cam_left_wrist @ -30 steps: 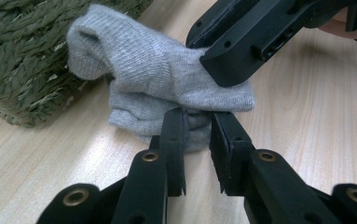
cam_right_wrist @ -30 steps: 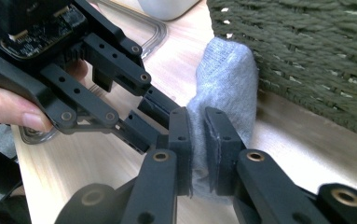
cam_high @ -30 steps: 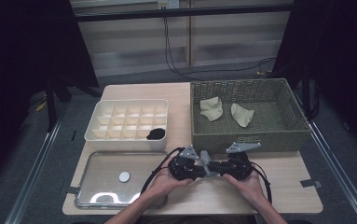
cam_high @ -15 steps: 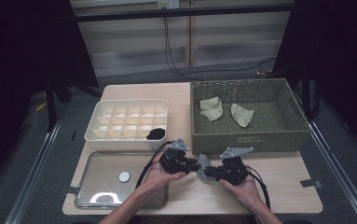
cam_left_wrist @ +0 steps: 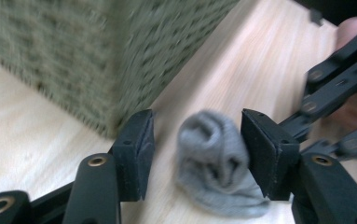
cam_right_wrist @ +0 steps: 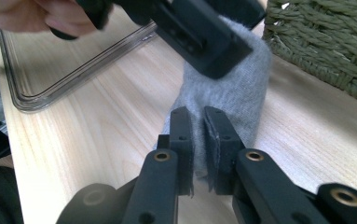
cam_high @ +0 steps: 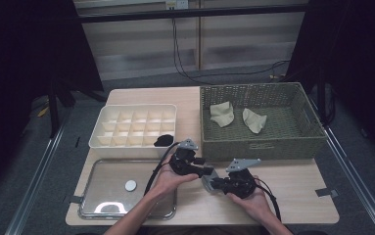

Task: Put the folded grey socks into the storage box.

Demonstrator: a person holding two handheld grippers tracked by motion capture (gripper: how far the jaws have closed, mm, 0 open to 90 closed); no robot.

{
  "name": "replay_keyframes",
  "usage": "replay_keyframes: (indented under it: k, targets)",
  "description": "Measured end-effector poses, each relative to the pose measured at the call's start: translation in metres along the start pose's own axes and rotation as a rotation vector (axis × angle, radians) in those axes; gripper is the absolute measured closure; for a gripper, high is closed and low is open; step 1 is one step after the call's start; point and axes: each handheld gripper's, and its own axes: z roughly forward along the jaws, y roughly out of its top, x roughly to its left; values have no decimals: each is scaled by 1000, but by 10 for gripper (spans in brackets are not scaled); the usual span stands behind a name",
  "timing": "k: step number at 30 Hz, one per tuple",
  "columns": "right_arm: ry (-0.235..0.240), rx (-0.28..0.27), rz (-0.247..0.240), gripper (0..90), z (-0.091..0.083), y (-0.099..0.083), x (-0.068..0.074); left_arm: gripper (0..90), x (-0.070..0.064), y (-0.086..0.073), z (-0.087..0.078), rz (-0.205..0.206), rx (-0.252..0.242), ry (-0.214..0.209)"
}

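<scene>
Nearest the person, on the pale wooden table [cam_high: 292,191], lies a small grey sock [cam_left_wrist: 216,163], bunched and partly rolled; its long axis runs roughly between the two grippers, one end toward the right gripper and the rolled, open end toward the left one; it sits just in front of the woven basket's near wall, close to the basket's near left corner.

The right gripper [cam_right_wrist: 198,149] has its jaws pinched almost together on the sock's near end, a thin fold of grey cloth caught between the pads; the left gripper [cam_left_wrist: 197,149] has its jaws spread wide on either side of the sock's far, rolled end, clasping nothing, though I cannot tell whether either pad brushes the cloth; from above, the two grippers sit close, nearly nose to nose, each in one of the person's hands.

To the left lies a clear shallow tray [cam_high: 102,208] with a small round disc [cam_high: 130,185] in it; behind that a white divided box [cam_high: 107,142] with a dark item [cam_high: 163,140] in its near right compartment; to the right the green-grey woven basket [cam_high: 263,147] holds two beige socks [cam_high: 222,114]; beyond the table, grey floor, cables and dark curtains.
</scene>
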Motion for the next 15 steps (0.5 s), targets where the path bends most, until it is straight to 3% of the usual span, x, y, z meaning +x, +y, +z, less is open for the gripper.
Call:
replay_keyframes:
  k: [1, 8, 10, 15]
  targets:
    - [3, -3, 2, 831, 0, 0, 0, 471, 1, -1, 1, -1, 23, -3]
    - [10, -10, 15, 829, -1, -2, -1, 542, 3, -8, 1, 12, 54, -47]
    - [9, -11, 20, 828, -1, -3, -1, 561, 1, -9, 0, 40, 65, -54]
    - [14, -8, 23, 824, -2, -3, -3, 574, -2, -11, -2, 56, 78, -71]
